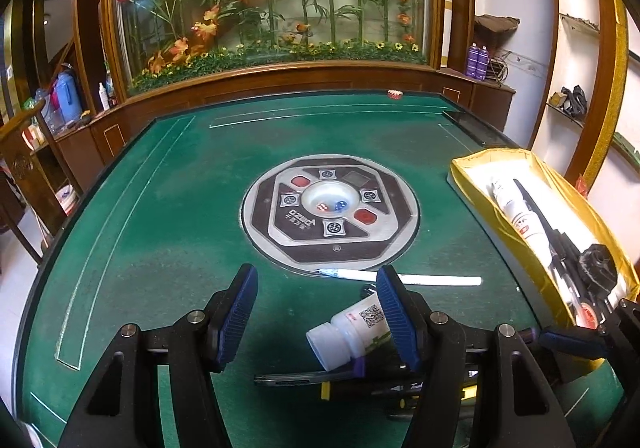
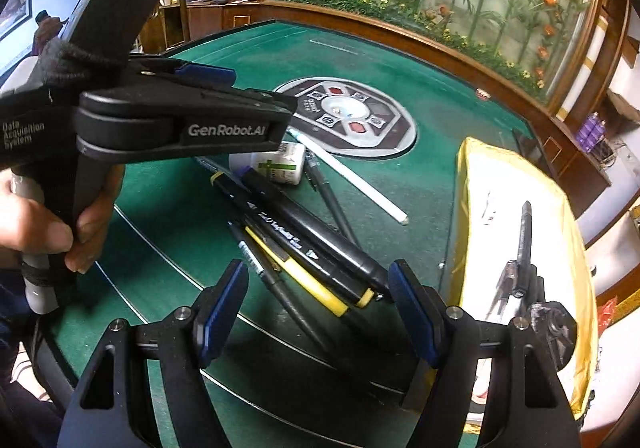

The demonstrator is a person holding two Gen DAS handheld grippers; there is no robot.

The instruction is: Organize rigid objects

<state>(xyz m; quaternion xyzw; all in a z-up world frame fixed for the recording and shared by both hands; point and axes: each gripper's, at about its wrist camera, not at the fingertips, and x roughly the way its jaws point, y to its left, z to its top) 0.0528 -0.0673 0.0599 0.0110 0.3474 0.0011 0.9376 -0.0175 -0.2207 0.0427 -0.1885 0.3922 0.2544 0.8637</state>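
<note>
My left gripper (image 1: 318, 312) is open above the green table, its right finger over a white pill bottle (image 1: 352, 332) lying on its side. A white pen (image 1: 404, 278) lies just beyond it. My right gripper (image 2: 320, 308) is open over a pile of pens and markers: a thick black marker (image 2: 312, 236), a yellow-and-black one (image 2: 304, 280), thin dark pens (image 2: 332, 199). The pill bottle (image 2: 280, 165) and white pen (image 2: 352, 177) show behind the pile. The gold-lined box (image 2: 464, 183) at the right holds a black pen (image 2: 525, 232) and other items.
The gold box (image 1: 472, 191) also holds a white tube (image 1: 520, 215) and black objects. A round dice console (image 1: 330, 211) sits in the table's middle. A wooden cabinet with a flower display stands behind the table. The left gripper body (image 2: 180, 119) fills the right view's left side.
</note>
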